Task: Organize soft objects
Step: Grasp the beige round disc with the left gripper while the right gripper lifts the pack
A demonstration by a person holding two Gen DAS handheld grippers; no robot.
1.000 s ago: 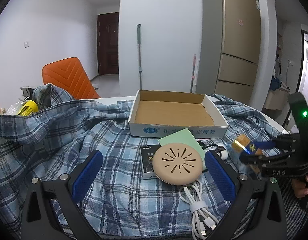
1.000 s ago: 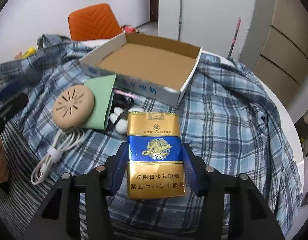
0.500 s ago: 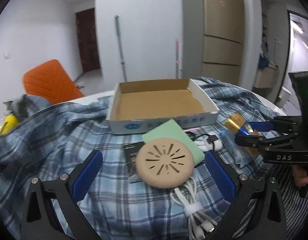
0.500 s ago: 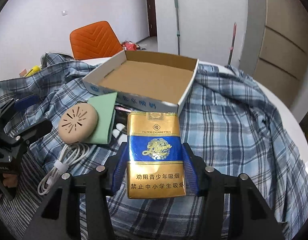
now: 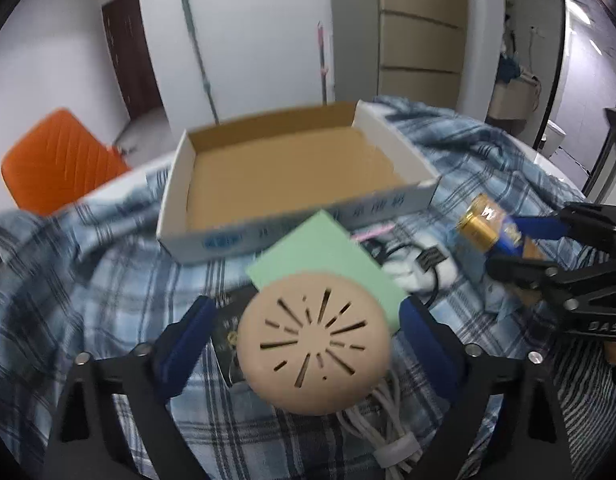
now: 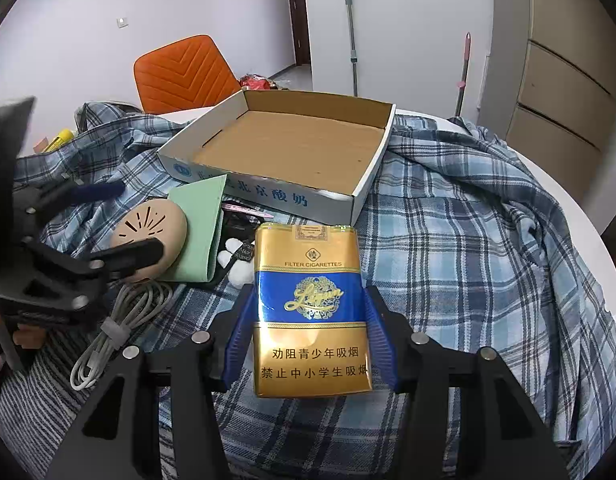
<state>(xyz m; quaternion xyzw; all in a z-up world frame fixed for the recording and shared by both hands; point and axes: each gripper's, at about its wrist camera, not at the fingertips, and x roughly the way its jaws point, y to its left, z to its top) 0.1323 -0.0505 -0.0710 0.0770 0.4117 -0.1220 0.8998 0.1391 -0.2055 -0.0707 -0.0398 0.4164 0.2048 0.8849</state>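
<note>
cig pack (image 6: 312,312) clamped, r gripper (image 6: 308,344)

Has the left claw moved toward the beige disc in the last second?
Yes. The left claw now straddles the beige disc, which sits nearer and larger; the cardboard box also looms closer.

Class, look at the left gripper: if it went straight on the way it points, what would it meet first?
The round beige disc lies between the open left gripper's jaws, so probably that first; depth is unclear, and the green card lies just beyond.
</note>
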